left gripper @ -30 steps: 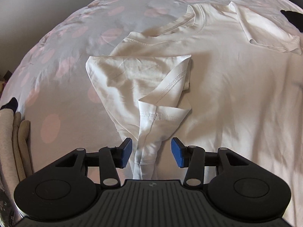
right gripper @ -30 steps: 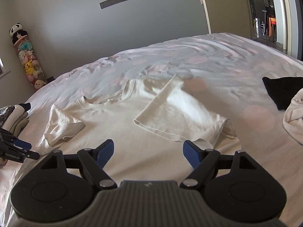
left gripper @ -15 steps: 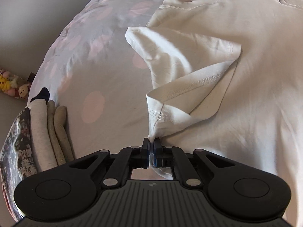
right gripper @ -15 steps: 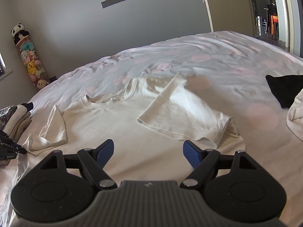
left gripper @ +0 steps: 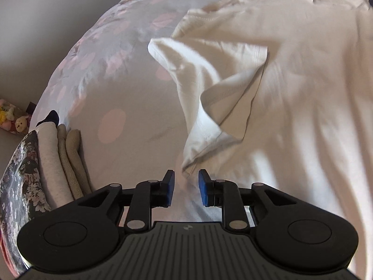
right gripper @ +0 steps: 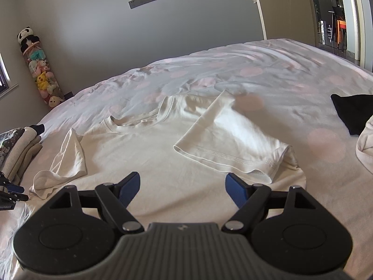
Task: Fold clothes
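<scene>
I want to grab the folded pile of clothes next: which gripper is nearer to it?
Left. The left gripper is right beside the folded pile; the right gripper hovers mid-shirt, well away.

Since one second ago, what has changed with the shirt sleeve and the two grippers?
The left gripper closed on the white T-shirt's left sleeve, dragged its tip outward toward the folded clothes pile, and now its jaws are opening, with nothing gripped. The right gripper stayed wide open and still; the right sleeve remains folded inward.

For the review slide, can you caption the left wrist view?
Left gripper, jaws opening off the crumpled sleeve of a white T-shirt on the bed, folded pile alongside.
</scene>
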